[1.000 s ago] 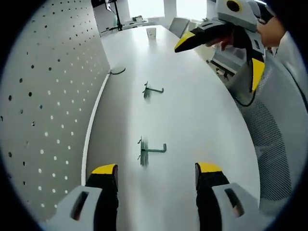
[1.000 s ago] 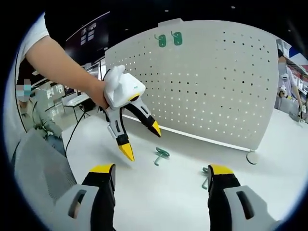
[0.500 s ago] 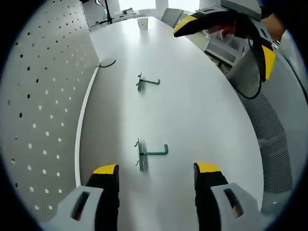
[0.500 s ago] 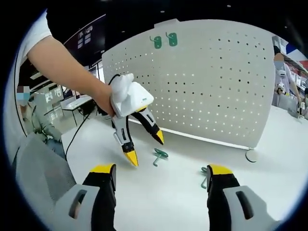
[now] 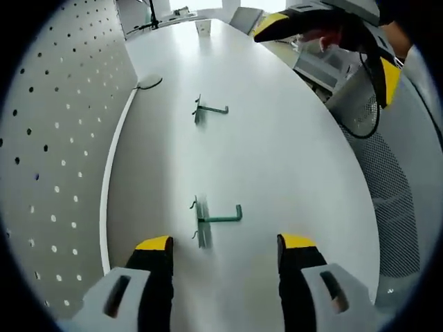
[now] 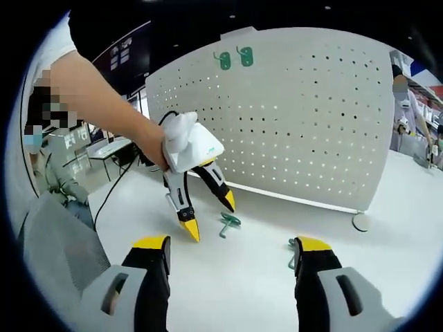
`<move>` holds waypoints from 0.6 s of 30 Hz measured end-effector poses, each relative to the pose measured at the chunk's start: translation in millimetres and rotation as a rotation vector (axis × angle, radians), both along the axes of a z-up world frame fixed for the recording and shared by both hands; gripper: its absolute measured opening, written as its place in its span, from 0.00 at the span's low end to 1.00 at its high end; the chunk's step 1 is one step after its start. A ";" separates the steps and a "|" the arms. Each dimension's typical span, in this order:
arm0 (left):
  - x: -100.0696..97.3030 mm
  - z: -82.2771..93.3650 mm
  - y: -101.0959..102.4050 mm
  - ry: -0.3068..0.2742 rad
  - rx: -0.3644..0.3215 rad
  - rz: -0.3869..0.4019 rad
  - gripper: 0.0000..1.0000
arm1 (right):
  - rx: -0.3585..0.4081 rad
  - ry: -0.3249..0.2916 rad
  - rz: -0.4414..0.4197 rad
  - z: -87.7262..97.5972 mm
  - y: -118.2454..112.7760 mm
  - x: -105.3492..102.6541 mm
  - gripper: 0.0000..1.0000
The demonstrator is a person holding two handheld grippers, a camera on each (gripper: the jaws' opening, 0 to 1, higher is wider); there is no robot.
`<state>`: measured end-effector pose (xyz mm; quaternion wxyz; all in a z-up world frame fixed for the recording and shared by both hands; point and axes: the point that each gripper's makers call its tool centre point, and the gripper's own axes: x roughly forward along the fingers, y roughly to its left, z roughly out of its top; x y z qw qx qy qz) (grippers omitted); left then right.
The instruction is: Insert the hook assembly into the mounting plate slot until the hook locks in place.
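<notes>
White worktop (image 5: 291, 159) carries two green hooks, we see both lying flat in the left gripper view: the near hook (image 5: 211, 220) just ahead of the left hand-held gripper (image 5: 223, 243), between the lines of its two yellow-tipped jaws, and the far hook (image 5: 205, 110) well beyond it, near the pegboard's base. Left hand-held gripper jaws stand wide apart, nothing between them. Perforated white pegboard (image 5: 52, 159) stands upright along the left side of that view.

In the right gripper view we see the left hand-held gripper (image 6: 209, 216) held by a person's hand (image 6: 154, 146), tilted down, its jaws spread wide, tips just above the worktop (image 6: 228, 277) and straddling the near side of one green hook (image 6: 228, 223); we cannot tell whether it touches. Second green hook (image 6: 293, 252) sits just beside the right hand-held gripper's (image 6: 230, 247) right jaw, partly hidden. Right hand-held gripper jaws wide, holding nothing. Pegboard (image 6: 304, 117) stands behind, with two green hooks already mounted (image 6: 233, 59) near its top edge. Grey mesh chair back (image 5: 387, 207) sits at the worktop's right side in the left gripper view.
</notes>
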<state>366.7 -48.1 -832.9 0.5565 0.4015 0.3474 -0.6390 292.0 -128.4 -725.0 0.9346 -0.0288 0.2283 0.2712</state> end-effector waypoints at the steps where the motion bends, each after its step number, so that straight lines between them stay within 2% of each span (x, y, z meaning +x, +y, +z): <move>1: 0.4 0.0 -0.3 0.000 0.000 -0.002 0.61 | 0.000 0.001 -0.002 -0.6 -0.9 0.4 0.70; 6: 11.1 1.6 -4.7 0.000 -0.032 0.056 0.50 | 0.005 0.005 -0.012 -0.5 -3.1 0.8 0.69; 8: 15.3 2.0 -4.1 -0.004 -0.037 0.061 0.39 | 0.002 0.012 -0.011 -2.1 -3.1 0.2 0.69; 11: 23.2 2.2 -3.6 -0.017 -0.031 0.108 0.24 | -0.008 0.022 -0.012 -4.9 -4.2 -0.4 0.68; 14: 24.6 2.3 -3.7 -0.017 -0.035 0.115 0.20 | -0.005 0.022 -0.021 -4.8 -6.5 0.2 0.68; 18: 25.0 2.4 -3.8 -0.021 -0.036 0.122 0.19 | -0.008 0.027 -0.023 -5.6 -7.6 0.0 0.67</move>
